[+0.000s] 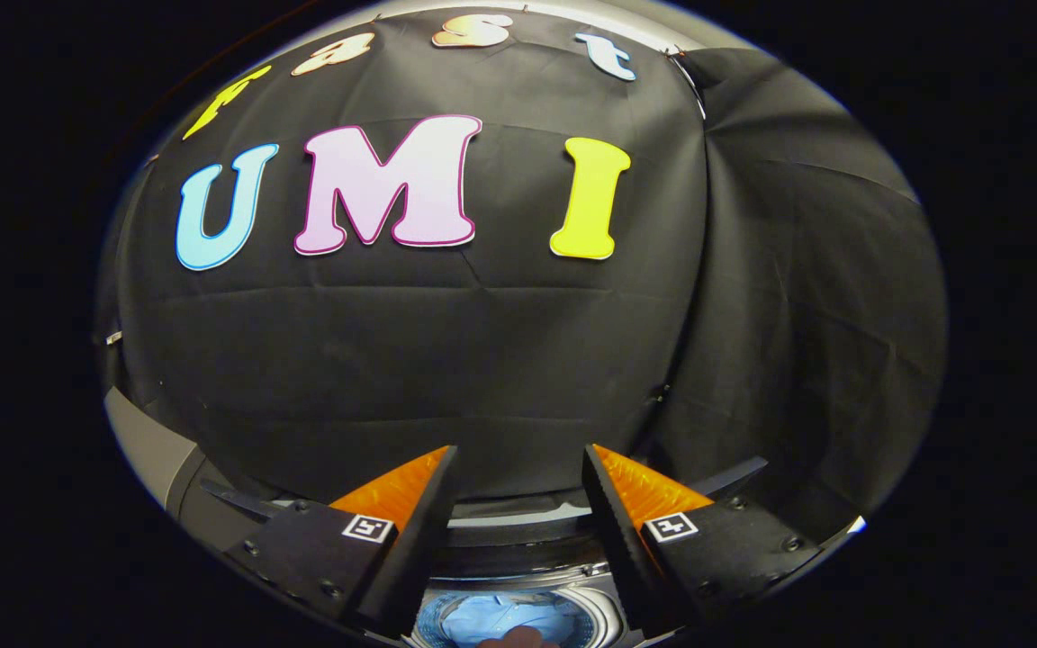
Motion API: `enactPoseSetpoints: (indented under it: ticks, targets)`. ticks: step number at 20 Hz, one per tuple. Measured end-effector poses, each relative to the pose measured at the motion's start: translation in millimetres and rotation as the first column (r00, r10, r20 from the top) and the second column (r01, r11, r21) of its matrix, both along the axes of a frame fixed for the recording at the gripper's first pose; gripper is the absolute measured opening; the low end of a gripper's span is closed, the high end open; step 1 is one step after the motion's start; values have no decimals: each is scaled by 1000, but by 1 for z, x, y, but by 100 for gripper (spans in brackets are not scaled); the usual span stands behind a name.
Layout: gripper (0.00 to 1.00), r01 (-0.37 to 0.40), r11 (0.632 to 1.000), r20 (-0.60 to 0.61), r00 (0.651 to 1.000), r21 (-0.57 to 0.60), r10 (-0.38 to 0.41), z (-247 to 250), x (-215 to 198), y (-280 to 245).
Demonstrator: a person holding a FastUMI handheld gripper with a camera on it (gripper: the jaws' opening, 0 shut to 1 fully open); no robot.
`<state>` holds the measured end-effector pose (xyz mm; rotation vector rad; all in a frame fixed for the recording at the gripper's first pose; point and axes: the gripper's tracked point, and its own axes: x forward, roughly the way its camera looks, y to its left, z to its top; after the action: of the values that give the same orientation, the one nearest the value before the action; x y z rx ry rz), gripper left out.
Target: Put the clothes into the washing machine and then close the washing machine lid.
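Gripper (pixel 518 468) fingers apart, empty; blue clothes (pixel 505 621) in washing machine drum (pixel 604 621) at bottom centre; lid unseen, so closing move could miss

The washing machine (pixel 518 607) was mostly cut off below; the gripper's (pixel 518 504) spread fingers hid its sides.

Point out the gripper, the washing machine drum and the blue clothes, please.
gripper (pixel 518 468): gripper view, gap between its open jaws.
washing machine drum (pixel 604 616): gripper view, pale rim.
blue clothes (pixel 500 616): gripper view, fabric inside the drum.
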<state>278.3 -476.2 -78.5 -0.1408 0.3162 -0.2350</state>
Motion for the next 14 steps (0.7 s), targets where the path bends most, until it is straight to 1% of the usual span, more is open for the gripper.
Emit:
enactPoseSetpoints:
  ticks: [6,14]
  targets:
    - [86,18,1000,30,999,-5,-18,0,-23,-1]
    - [86,6,1000,77,997,4,-6,-1,-48,-1]
